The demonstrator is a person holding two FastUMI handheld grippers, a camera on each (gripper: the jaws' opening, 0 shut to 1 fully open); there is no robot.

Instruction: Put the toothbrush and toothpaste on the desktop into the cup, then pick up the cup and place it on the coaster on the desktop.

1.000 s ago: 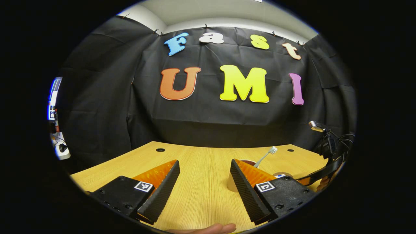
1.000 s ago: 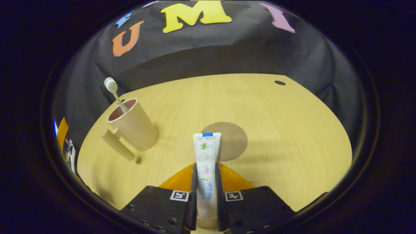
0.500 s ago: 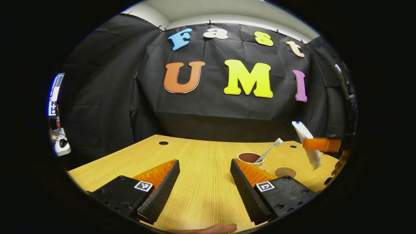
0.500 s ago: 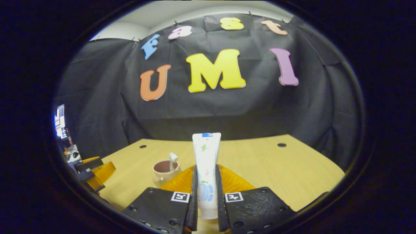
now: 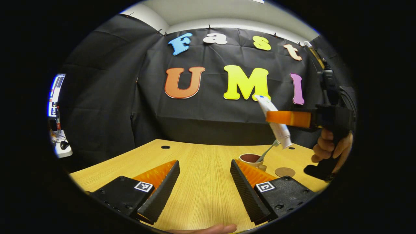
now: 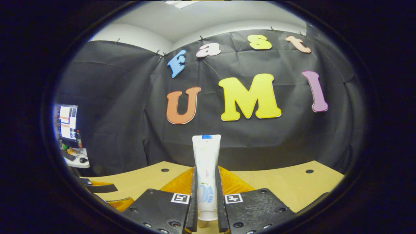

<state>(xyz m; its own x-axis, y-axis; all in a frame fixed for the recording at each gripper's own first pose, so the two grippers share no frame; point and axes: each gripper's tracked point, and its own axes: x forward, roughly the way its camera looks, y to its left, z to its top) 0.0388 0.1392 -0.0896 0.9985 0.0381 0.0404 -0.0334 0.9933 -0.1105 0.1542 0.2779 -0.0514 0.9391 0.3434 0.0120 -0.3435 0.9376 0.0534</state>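
Because the toothpaste (image 6: 206, 169) is a light, soft tube, the right gripper (image 6: 206, 208) clamps its lower body; the left gripper (image 5: 204, 182) stands wide, holding nothing.

My left gripper (image 5: 204, 185) hangs low over the table's near edge, level and pointing toward the far edge, its jaws spread wide with nothing between them. A fingertip (image 5: 224, 228) of my hand shows just under it at the bottom of the left gripper view. My right gripper (image 6: 205, 198) is raised well above the table, jaws closed tight on the toothpaste (image 6: 206, 169), both fingers pressing its sides. In the left gripper view I see that gripper off toward the table's right edge, held high and roughly level, with my right hand (image 5: 331, 149) wrapped around its handle below.
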